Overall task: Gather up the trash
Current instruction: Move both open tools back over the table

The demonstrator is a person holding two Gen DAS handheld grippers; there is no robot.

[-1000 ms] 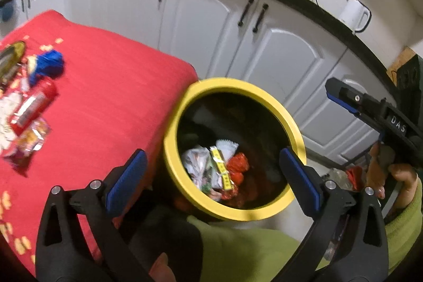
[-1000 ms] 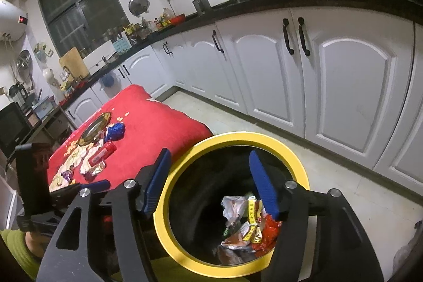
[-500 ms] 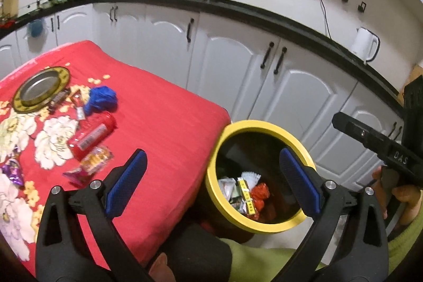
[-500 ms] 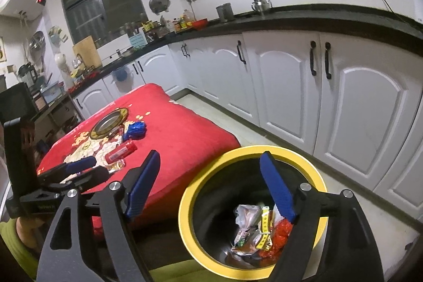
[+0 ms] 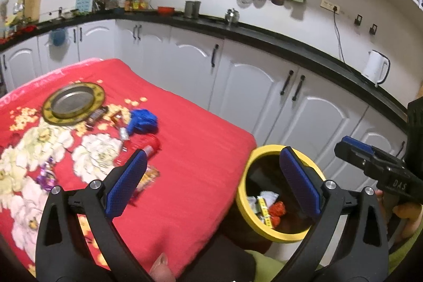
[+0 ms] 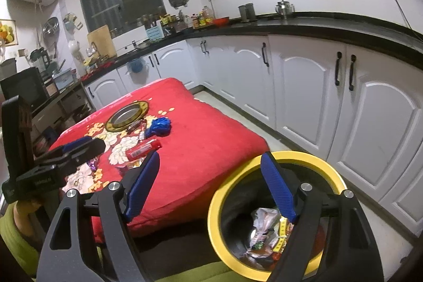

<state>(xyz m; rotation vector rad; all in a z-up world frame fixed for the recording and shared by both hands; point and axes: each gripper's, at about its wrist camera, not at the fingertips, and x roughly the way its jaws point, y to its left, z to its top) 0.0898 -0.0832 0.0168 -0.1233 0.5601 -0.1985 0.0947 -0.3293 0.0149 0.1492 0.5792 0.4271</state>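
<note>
A yellow-rimmed bin [image 5: 248, 171] [image 6: 325, 163] with several wrappers [image 5: 267, 205] [image 6: 267, 229] inside stands by the red-clothed table [image 5: 198, 149] [image 6: 211, 149]. On the cloth lie a blue crumpled wrapper [image 5: 142, 120] [image 6: 160, 125], a red packet [image 5: 152, 147] [image 6: 142, 148], a purple wrapper [image 5: 46, 175] and small candy wrappers [image 5: 149, 176]. My left gripper [image 5: 211, 181] is open and empty, between table edge and bin; it also shows in the right wrist view [image 6: 76, 147]. My right gripper [image 6: 211, 186] is open and empty above the bin's left rim; it also shows in the left wrist view [image 5: 354, 147].
A gold-rimmed metal plate [image 5: 72, 102] [image 6: 127, 115] lies at the far side of the table. White cabinets [image 5: 264, 91] with a black counter run behind table and bin. A white kettle [image 5: 375, 69] stands on the counter.
Both grippers have risen and pulled back from over the bin. The left view has swung left, so the table and its trash come into view. Both stay open and empty.
</note>
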